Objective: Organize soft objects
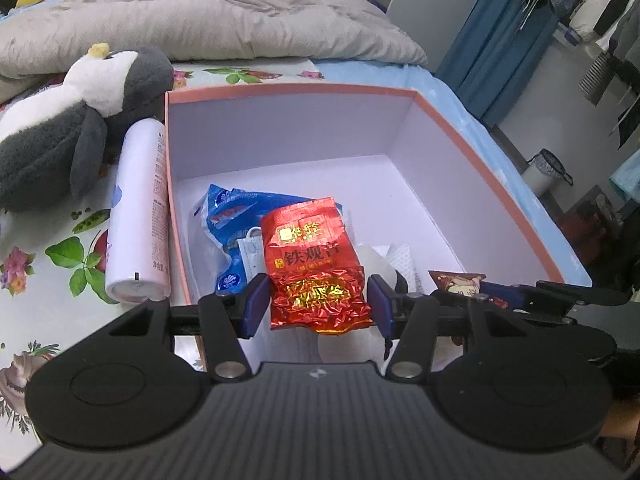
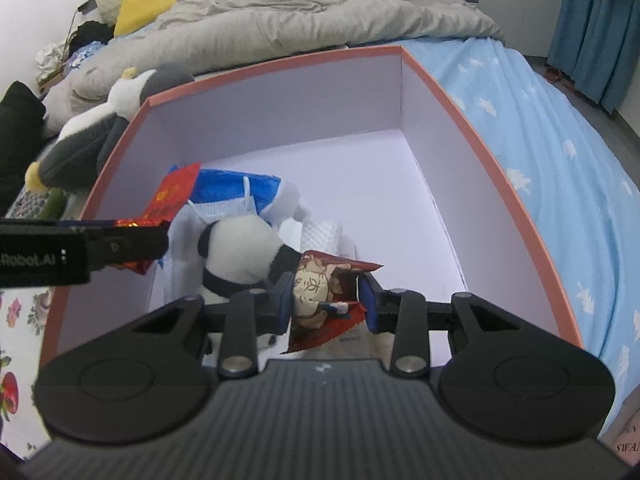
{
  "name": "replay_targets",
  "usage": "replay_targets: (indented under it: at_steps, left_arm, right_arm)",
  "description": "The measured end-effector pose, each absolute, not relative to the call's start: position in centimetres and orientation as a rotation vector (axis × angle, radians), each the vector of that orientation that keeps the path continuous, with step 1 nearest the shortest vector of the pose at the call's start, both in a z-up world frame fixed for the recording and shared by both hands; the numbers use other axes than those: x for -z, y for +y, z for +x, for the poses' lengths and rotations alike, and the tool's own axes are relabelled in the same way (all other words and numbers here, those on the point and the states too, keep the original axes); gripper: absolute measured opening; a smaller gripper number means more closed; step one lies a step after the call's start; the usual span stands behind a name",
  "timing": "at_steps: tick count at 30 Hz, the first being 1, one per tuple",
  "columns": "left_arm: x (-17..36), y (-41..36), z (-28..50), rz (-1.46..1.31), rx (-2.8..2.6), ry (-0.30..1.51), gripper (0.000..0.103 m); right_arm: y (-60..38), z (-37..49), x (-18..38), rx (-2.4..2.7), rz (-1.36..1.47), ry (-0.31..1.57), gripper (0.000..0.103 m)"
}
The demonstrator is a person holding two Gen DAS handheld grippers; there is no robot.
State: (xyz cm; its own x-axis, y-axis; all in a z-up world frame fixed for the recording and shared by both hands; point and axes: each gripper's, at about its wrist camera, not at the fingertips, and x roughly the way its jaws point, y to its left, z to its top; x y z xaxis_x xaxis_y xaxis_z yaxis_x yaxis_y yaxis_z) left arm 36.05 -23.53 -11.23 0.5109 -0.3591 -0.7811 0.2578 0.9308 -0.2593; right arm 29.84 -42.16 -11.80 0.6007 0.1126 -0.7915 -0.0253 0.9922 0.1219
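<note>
Even, soft indoor light in both views, bright enough, with no hard shadows. The red foil packet [image 1: 316,264] throws gold glare off its crinkles. The box [image 1: 460,128] has pale inside walls that read slightly lilac, its far corners shaded. Strong fisheye bending curves the box rim; focus stays fairly sharp, softening slightly at the edges.

Crinkled red foil tea packet [image 1: 316,268] hangs upright over the pink-rimmed box [image 1: 480,152] (white inside), cartoon-printed snack packet [image 2: 328,300] alongside, above a small panda plush [image 2: 244,252].
</note>
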Motion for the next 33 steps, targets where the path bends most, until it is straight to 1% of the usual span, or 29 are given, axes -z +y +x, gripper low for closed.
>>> replay_targets:
  at_steps: [1,2,3,4,9,19,24,33]
  left_arm:
    - [11.1,-23.4,36.0,-0.117,0.373,0.963,0.061]
    - [11.0,-23.4,36.1,-0.122,0.377,0.967,0.069]
    - [10.8,-23.3,36.0,-0.127,0.374,0.971,0.076]
    - [10.5,-23.1,35.9,-0.131,0.363,0.963,0.076]
    - [7.8,-22.4,34.5,-0.134,0.366,0.923,0.076]
    - [-0.7,-20.3,29.7,-0.127,0.395,0.779,0.077]
    - [-4.2,-19.2,26.2,-0.095,0.421,0.713,0.077]
    - [-7.2,-16.5,20.0,-0.084,0.448,0.659,0.077]
  right_arm:
    - [-42.2,29.8,11.9,-0.080,0.102,0.925,0.039]
    - [-42.2,29.8,11.8,-0.082,0.103,0.925,0.042]
    - [-42.2,29.7,11.7,-0.083,0.104,0.923,0.044]
    - [-42.2,29.8,11.6,-0.081,0.104,0.923,0.048]
    - [-42.8,29.1,9.6,-0.067,0.127,0.888,0.048]
    - [-42.4,24.8,0.6,-0.035,0.125,0.702,0.048]
    - [-41.4,21.8,-2.9,-0.030,0.123,0.630,0.048]
    - [-38.9,15.8,-5.8,-0.014,0.129,0.561,0.048]
